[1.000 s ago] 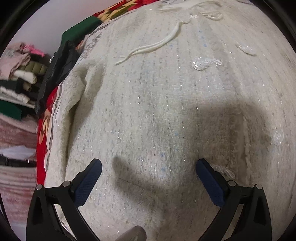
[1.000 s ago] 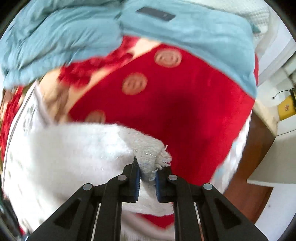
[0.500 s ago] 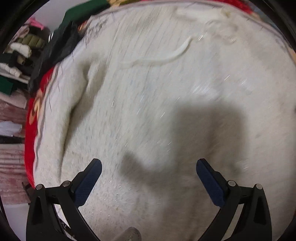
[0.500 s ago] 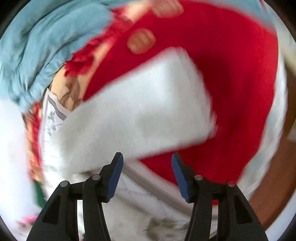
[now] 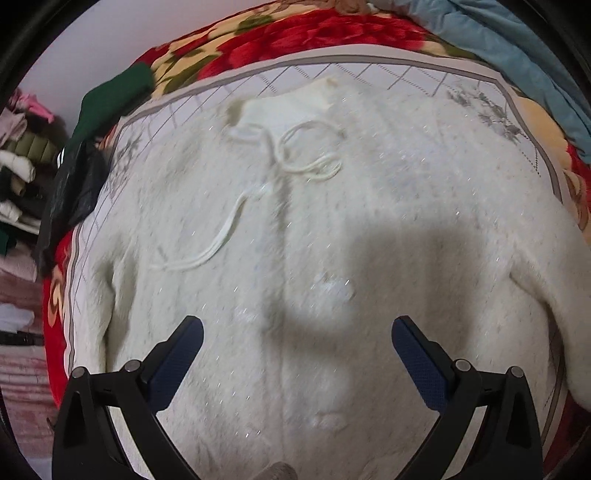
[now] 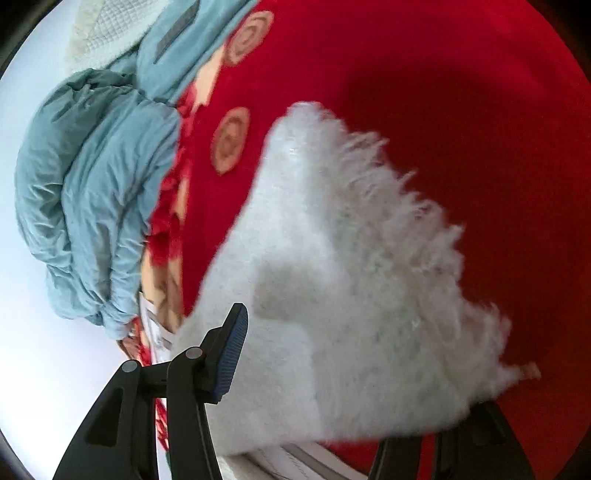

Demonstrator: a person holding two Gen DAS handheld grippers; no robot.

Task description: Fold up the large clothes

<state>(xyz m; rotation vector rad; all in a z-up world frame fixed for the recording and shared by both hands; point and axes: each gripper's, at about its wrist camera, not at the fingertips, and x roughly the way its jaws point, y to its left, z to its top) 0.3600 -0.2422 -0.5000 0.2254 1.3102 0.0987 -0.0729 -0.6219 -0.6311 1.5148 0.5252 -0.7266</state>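
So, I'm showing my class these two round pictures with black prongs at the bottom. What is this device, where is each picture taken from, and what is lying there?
No robot here: a person holds a two-finger clamp in each hand, each with a wide-angle camera looking along its fingers.

One picture is from the left gripper. Its fingers stand wide apart above a fluffy white sweater with a drawstring, spread on a pale sheet over a red flowered blanket.

The other is from the right gripper. One finger shows clearly; the sweater's fuzzy edge covers the other, so a grip can't be confirmed. A blue jacket lies behind.
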